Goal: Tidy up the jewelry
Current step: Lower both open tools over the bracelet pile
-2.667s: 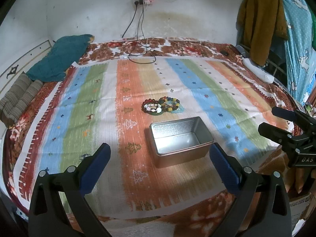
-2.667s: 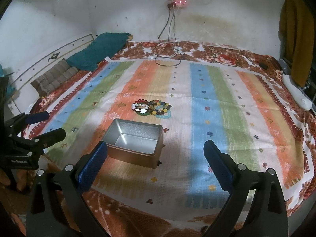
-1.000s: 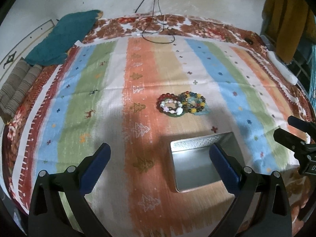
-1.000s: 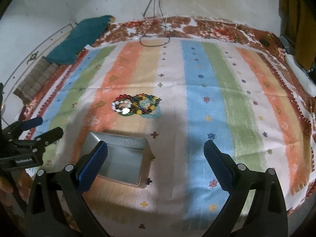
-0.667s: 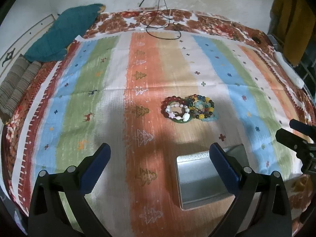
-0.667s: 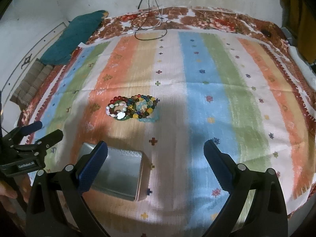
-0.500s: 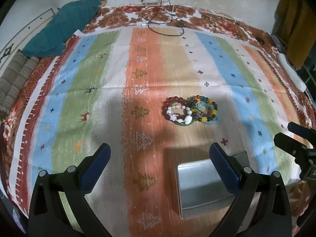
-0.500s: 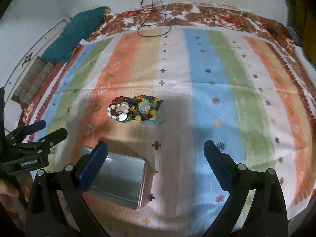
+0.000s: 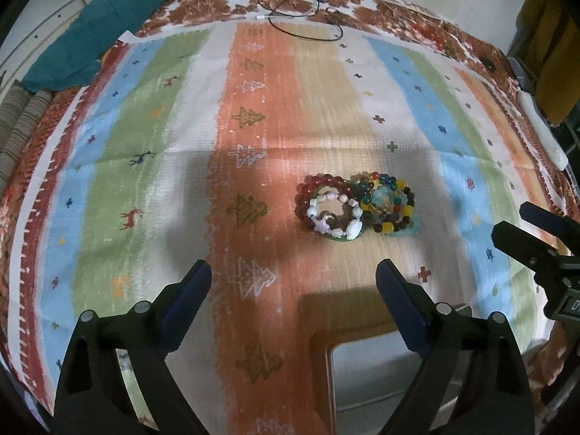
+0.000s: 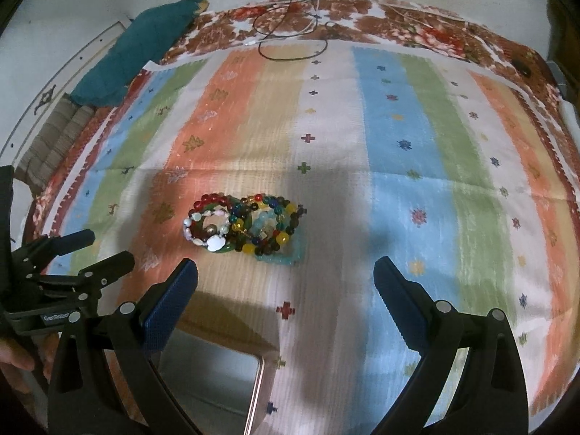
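Observation:
A pile of beaded bracelets (image 9: 357,208) lies on the striped cloth (image 9: 181,145): a dark red one, a white and pink one, a multicoloured one, over a green and a pale blue ring. The pile also shows in the right wrist view (image 10: 246,226). A metal tin (image 9: 373,373) stands open just in front of it, partly cut off; it shows in the right wrist view too (image 10: 214,380). My left gripper (image 9: 293,282) is open and empty above the cloth, short of the pile. My right gripper (image 10: 284,282) is open and empty, just right of the pile.
A teal cushion (image 9: 105,25) and striped pillows (image 9: 20,127) lie at the far left. Black cables (image 9: 301,18) trail at the back. A white power strip (image 9: 540,127) sits at the right edge. The right gripper shows at the left wrist view's right edge (image 9: 536,232).
Both grippers have moved forward and down toward the bracelets. The pile now looks larger and the tin has slid to the bottom edge of both views.

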A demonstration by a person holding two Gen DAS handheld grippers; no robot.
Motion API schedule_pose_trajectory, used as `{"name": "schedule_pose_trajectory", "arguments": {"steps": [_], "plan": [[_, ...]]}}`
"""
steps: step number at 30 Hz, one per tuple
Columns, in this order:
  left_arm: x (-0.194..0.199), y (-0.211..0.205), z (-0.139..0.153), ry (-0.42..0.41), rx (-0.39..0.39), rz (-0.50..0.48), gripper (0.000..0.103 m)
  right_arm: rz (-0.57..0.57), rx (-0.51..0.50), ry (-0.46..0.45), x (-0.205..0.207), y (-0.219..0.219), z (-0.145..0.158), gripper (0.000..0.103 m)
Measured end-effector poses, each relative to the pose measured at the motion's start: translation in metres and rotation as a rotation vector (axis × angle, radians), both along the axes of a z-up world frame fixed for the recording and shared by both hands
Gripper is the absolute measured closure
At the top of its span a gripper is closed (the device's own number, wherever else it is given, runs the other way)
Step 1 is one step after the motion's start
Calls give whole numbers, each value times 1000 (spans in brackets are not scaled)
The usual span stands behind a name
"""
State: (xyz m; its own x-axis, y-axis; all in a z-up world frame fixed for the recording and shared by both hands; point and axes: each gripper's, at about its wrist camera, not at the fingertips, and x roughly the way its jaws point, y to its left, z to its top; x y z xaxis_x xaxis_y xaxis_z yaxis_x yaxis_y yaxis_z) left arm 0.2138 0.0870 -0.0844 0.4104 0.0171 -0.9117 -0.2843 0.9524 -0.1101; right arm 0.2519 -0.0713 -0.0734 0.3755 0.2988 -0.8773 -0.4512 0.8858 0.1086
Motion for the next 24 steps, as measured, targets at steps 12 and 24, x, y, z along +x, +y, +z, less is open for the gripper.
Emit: {"name": "schedule_pose_trajectory", "arguments": {"steps": [12,24], "plan": [[27,10,-23,55,-27,1,29,54,-34,-6,30,23,-23,5],[43,11,-37,96,-16,-24,38,86,-65,8,47,37,-41,15]]}}
